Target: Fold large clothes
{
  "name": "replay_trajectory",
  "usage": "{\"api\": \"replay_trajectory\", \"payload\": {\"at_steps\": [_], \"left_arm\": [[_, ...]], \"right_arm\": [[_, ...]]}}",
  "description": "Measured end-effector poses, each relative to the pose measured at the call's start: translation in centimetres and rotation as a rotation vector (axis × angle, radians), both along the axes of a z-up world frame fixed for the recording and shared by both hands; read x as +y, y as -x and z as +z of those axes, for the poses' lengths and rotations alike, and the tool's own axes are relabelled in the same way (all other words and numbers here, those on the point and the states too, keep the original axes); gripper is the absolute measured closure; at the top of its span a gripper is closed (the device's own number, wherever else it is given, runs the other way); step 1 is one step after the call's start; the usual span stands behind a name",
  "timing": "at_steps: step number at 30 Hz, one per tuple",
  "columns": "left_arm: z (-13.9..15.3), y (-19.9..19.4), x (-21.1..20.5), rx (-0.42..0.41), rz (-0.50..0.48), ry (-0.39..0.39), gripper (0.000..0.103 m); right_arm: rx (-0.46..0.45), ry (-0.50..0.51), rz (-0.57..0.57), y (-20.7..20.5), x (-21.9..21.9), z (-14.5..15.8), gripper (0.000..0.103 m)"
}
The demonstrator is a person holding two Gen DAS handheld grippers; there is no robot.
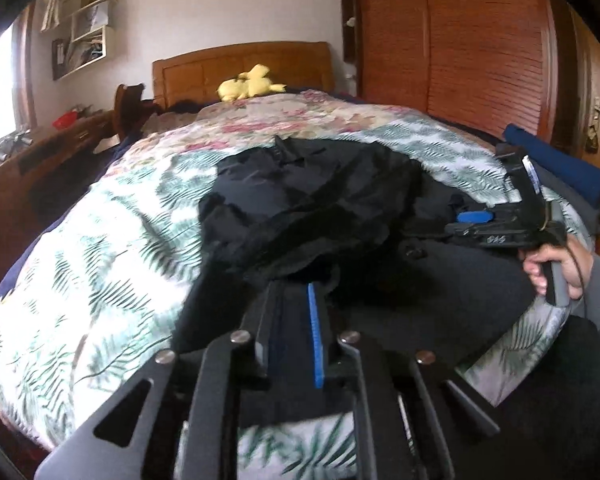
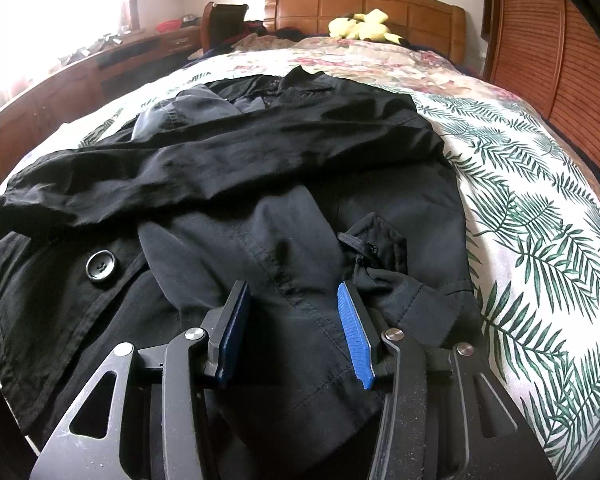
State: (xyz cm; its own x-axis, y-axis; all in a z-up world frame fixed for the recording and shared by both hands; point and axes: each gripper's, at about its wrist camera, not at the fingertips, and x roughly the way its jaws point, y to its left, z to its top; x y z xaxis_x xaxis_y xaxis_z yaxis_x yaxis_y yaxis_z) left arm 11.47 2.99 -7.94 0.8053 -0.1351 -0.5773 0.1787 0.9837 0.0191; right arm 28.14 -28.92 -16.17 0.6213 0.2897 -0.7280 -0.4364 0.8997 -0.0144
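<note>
1. Spread across the fern-print bedspread [image 2: 540, 208]: a black coat [image 2: 260, 152], collar toward the wooden headboard [image 2: 364, 8], one sleeve laid crosswise over the body.
2. Left gripper [image 1: 296, 292]: nearly closed, a dark fold of the coat pinched between its pads, cloth lifted off the bedspread.
3. Right gripper [image 2: 292, 300]: partly open, coat hem lying between the blue pads [image 2: 354, 336]; cannot tell whether pressed.
4. Near it, a large button [image 2: 101, 265].
</note>
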Motion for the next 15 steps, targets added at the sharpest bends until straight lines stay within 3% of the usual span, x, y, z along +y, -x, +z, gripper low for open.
{"api": "replay_trajectory", "payload": {"at_steps": [9, 15], "left_arm": [[-2.7, 0.5, 5.2, 0.095, 0.092, -0.007, 0.082], [-4.1, 0.6, 7.4, 0.130, 0.133, 0.002, 0.081]], "right_arm": [[0.004, 0.011, -0.002, 0.0, 0.2, 0.3, 0.057], [-0.063, -0.011, 0.032, 1.1, 2.4, 4.1, 0.057]]}}
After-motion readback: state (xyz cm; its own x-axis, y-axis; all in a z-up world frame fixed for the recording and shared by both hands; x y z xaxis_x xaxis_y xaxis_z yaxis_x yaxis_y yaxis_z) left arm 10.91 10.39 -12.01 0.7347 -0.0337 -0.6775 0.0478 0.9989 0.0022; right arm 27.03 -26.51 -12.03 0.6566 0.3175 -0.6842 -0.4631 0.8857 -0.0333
